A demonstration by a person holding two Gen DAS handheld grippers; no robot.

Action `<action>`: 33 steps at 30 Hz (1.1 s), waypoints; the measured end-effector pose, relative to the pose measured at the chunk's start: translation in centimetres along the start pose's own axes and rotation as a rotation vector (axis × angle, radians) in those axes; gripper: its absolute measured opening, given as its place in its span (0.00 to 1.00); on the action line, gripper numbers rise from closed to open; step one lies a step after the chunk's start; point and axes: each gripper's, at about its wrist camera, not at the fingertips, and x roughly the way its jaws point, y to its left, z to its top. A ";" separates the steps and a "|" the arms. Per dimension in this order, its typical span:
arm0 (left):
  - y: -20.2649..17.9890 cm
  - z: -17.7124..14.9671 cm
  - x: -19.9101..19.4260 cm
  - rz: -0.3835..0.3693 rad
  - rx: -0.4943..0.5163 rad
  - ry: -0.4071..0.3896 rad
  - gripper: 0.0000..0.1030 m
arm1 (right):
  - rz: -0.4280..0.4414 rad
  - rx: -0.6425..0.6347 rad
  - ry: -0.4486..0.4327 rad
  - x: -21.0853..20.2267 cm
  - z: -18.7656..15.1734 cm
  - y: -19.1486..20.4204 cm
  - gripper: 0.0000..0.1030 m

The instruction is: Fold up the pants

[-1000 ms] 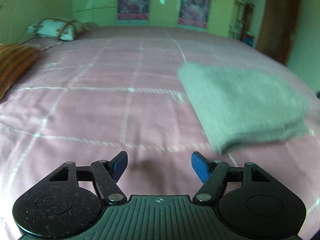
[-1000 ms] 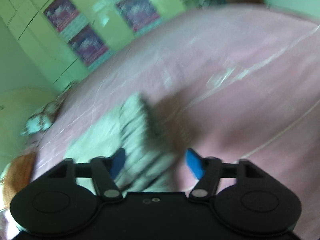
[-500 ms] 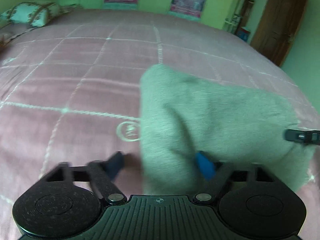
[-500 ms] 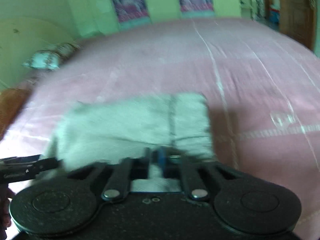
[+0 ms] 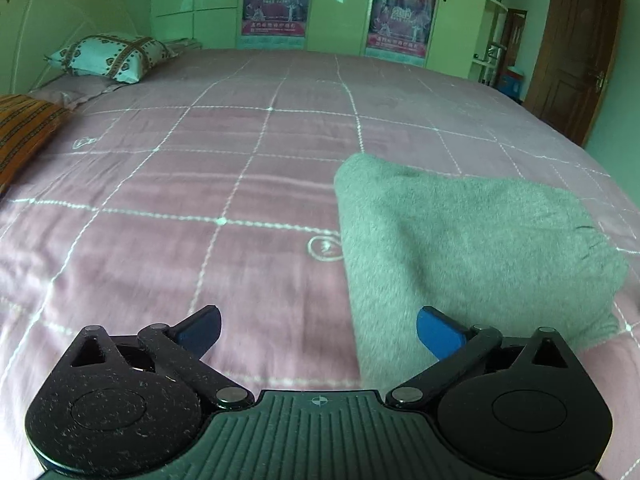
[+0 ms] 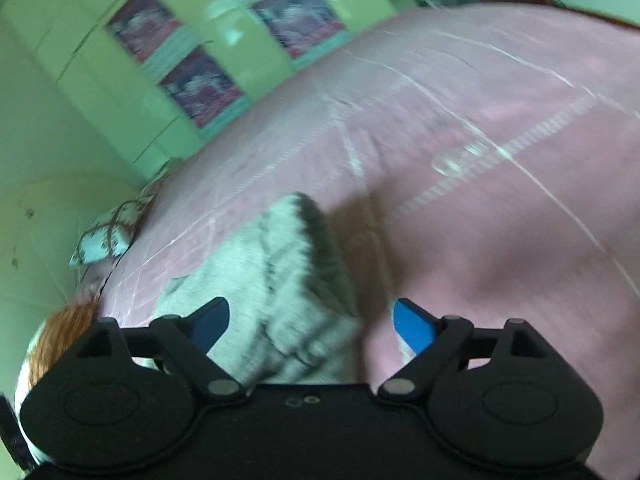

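One pair of grey pants (image 5: 460, 248), folded into a thick compact bundle, lies on the pink quilted bed (image 5: 200, 184), toward its right edge in the left wrist view. Half a second earlier both claws were at the fabric, the right one closed on the near edge of the bundle and the left one straddling its corner; now the pants rest free on the bed. The left claw (image 5: 318, 330) has just been opening and stands fully apart, its right blue finger (image 5: 438, 334) just beside the near left corner of the bundle, with only a strip of that corner and bare bed between the jaws and neither pad pressing on it. The right claw (image 6: 310, 322) has likewise just been opening from its closed state and stands wide apart; the near end of the pants (image 6: 280, 292) lies between its jaws, but the pads do not visibly press on the cloth, though this view is blurred. Judged from this, the last fold has been laid and released, and the task appears at or near its end. Count: one pair of pants, two claws, one patterned pillow (image 5: 110, 56) and one orange striped cushion (image 5: 24, 128) at the far left corner of the bed, and two posters (image 5: 402, 20) on the green wardrobe behind.
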 end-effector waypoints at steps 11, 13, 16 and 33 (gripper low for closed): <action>0.5 -0.8 1.3 -0.070 -0.077 -0.001 1.00 | 0.015 0.073 0.134 1.9 -0.2 -1.6 0.94; 0.7 -0.4 2.3 -0.105 -0.102 -0.003 1.00 | 0.019 0.072 0.131 2.0 -0.1 -1.9 0.94; 1.3 0.3 5.0 -0.180 -0.173 0.068 1.00 | 0.059 0.085 0.119 2.8 0.5 -2.6 0.92; 2.5 2.2 11.2 -0.465 -0.297 0.146 0.71 | 0.281 0.173 0.236 9.0 1.5 -3.8 0.61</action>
